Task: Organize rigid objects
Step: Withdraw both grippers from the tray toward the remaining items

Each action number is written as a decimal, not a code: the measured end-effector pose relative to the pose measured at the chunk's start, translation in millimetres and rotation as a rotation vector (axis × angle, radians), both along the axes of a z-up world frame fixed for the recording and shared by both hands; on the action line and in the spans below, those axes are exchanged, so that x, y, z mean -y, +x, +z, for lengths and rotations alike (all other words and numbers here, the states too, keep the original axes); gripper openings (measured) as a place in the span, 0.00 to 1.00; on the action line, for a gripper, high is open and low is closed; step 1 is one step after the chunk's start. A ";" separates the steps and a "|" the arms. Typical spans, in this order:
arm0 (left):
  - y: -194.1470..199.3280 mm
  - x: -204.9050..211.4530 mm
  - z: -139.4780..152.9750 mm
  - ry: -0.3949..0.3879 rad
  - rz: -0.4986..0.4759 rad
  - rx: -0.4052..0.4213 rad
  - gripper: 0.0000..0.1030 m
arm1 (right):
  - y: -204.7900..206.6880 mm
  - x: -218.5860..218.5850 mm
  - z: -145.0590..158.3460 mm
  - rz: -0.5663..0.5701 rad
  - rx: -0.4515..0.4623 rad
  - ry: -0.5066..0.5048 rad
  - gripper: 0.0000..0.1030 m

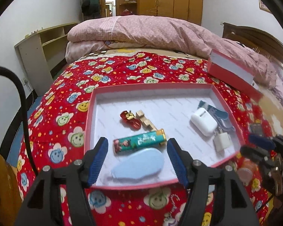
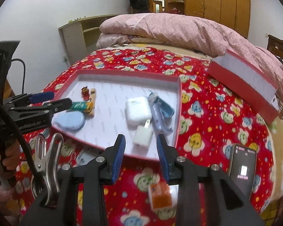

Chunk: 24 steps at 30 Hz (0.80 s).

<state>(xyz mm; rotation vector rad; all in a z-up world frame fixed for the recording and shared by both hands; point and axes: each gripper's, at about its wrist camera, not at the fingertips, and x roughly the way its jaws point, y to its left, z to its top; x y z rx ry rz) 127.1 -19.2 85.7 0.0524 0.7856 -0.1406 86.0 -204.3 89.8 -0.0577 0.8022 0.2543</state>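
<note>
1. Fingers of the left gripper (image 1: 137, 162) stand wide apart and hold nothing; between them, inside the shallow red-rimmed cardboard tray with white lining (image 1: 160, 86), lies a flat pale-blue oval plastic case (image 1: 138, 163), and just beyond it a green printed cylinder with a gold end (image 1: 139, 141).
2. The right gripper (image 2: 141, 156) hangs over the tray's near rim, its blue pads parted and bare. A small white plug adapter (image 2: 143, 136) sits just ahead of it.
3. Handling, as a guess: the plug looks light, stiff and smooth. Its flat sides suit the ribbed pads; the prongs would not.
4. Only the right view shows what remains on the red flowered quilt (image 2: 207, 113): a blurred orange-and-white box (image 2: 160, 197), a steel spring clip (image 2: 47, 162) and a lit black phone (image 2: 242, 167).
5. The left view shows the red toy car (image 1: 130, 119) and wooden block (image 1: 146, 120) more sharply.
</note>
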 end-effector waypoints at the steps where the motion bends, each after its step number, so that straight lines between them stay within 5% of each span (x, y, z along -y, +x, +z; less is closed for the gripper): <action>1: -2.5 0.9 0.1 -0.004 -0.001 -0.005 0.66 | -4.2 0.1 -0.3 0.002 -0.003 -0.001 0.34; 24: -69.9 4.6 -31.1 -0.005 -0.015 -0.108 0.66 | -74.7 -7.2 -31.3 0.032 -0.069 0.009 0.35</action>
